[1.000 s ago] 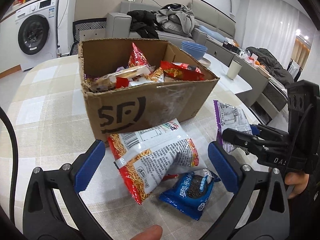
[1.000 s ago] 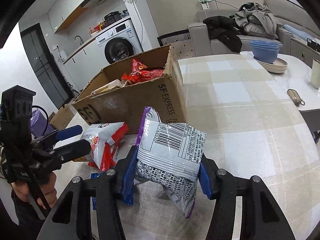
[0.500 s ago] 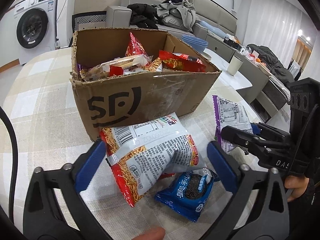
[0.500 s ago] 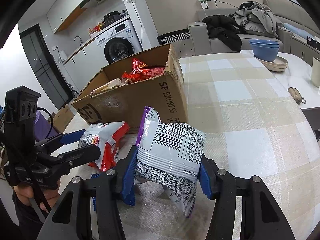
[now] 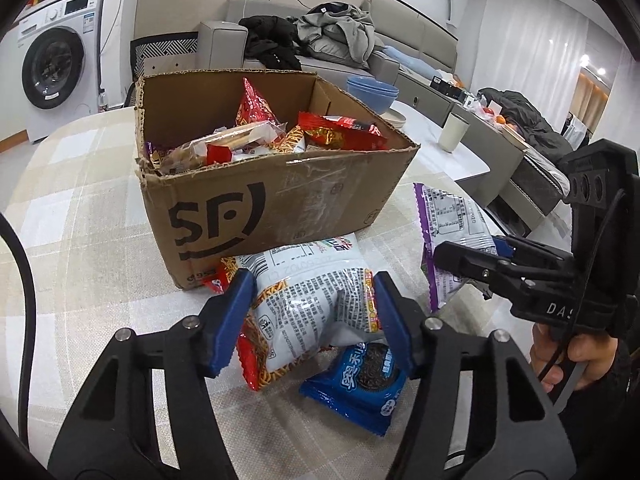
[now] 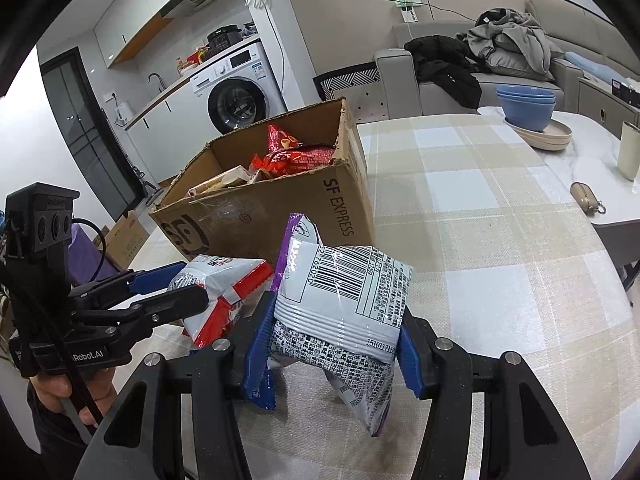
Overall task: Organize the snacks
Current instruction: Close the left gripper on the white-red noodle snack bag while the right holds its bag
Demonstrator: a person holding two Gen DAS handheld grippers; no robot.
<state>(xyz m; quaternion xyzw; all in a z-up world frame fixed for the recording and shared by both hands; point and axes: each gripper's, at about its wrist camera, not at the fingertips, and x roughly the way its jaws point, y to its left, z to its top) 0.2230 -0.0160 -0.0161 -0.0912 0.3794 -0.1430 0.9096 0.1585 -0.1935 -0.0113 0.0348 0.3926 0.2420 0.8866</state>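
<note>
An open cardboard box marked SF stands on the table and holds several snack packs; it also shows in the right wrist view. My left gripper is shut on a white and red noodle snack bag in front of the box. A blue cookie pack lies under that bag. My right gripper is shut on a white and purple snack bag, held upright beside the box. That bag also shows in the left wrist view.
The table has a checked cloth. Blue bowls on a plate, a cup and a small pouch sit at the far right. A sofa with clothes and a washing machine stand behind.
My left gripper has moved forward and closed its fingers on the white and red noodle bag. My right gripper still holds the purple bag in about the same place.
</note>
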